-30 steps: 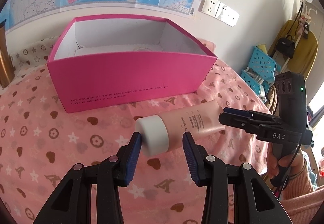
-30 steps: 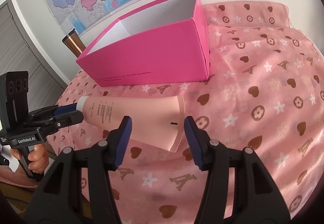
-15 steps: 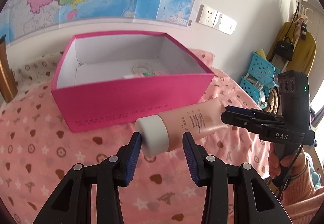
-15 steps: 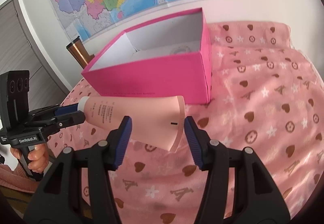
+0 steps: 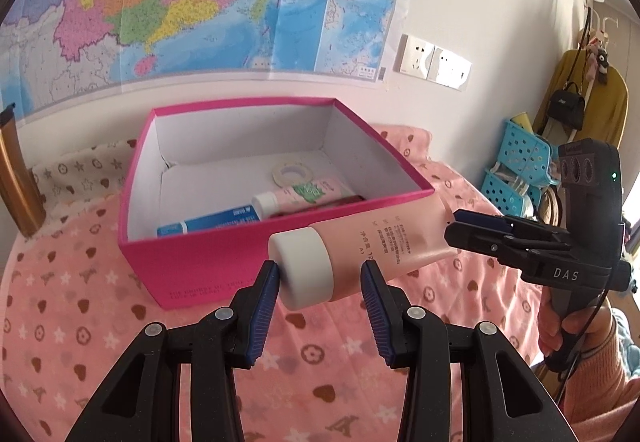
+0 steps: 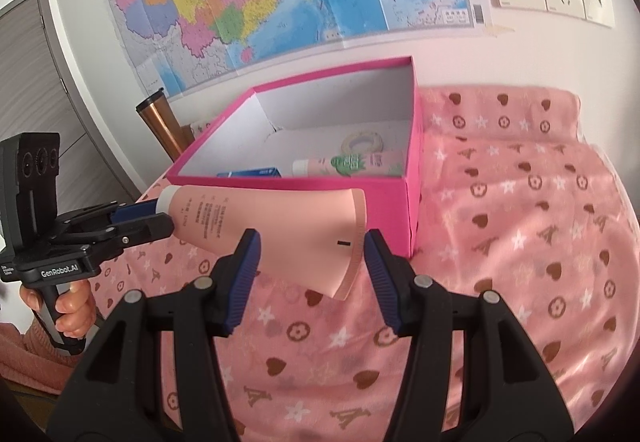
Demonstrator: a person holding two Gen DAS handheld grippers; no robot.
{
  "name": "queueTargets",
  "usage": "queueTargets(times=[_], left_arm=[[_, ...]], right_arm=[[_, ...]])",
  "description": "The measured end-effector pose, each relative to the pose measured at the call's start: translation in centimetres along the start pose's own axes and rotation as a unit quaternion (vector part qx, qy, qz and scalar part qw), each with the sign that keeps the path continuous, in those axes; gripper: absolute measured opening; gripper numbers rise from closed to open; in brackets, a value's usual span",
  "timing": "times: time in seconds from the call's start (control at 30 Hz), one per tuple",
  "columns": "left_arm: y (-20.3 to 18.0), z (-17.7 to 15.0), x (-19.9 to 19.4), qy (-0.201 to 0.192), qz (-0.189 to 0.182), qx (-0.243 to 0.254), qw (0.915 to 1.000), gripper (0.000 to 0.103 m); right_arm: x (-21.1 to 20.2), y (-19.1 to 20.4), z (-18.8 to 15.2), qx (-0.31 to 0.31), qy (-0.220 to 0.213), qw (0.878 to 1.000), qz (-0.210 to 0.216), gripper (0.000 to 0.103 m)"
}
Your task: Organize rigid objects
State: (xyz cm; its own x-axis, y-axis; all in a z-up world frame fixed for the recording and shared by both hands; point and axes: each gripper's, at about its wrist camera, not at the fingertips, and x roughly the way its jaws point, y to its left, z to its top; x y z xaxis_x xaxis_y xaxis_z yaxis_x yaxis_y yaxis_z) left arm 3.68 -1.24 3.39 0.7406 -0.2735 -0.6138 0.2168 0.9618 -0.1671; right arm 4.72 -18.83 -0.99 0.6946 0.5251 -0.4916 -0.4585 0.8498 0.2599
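Note:
A large peach tube with a white cap hangs in the air in front of the pink box. My left gripper holds its cap end between the blue pads. My right gripper holds its flat crimped end. The tube is level with the box's front rim. The box holds a small pink tube, a blue tube and a tape roll.
The box stands on a pink cloth with hearts and stars. A copper tumbler stands left of the box by the wall. Blue baskets stand at the far right. A map hangs on the wall behind.
Both grippers have lifted the peach tube off the cloth up to the height of the box's rim. The box's contents have come into view.

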Motion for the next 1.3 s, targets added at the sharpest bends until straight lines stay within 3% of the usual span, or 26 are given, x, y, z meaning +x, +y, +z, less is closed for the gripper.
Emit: queueTargets(times=[0.83,1.3], left_arm=[[0.7,4.0,1.5,-0.024,0.012,0.002,0.9996,0.042],[1.6,4.9,3.8,-0.008,0.024,-0.007,0.9997,0.042]], right_arm=[[1.3,-1.5,4.1,0.0,-0.019,1.0,-0.004,0.057],[3.0,-2.4,5.4,0.003,-0.011,1.0,-0.009,0.057]])
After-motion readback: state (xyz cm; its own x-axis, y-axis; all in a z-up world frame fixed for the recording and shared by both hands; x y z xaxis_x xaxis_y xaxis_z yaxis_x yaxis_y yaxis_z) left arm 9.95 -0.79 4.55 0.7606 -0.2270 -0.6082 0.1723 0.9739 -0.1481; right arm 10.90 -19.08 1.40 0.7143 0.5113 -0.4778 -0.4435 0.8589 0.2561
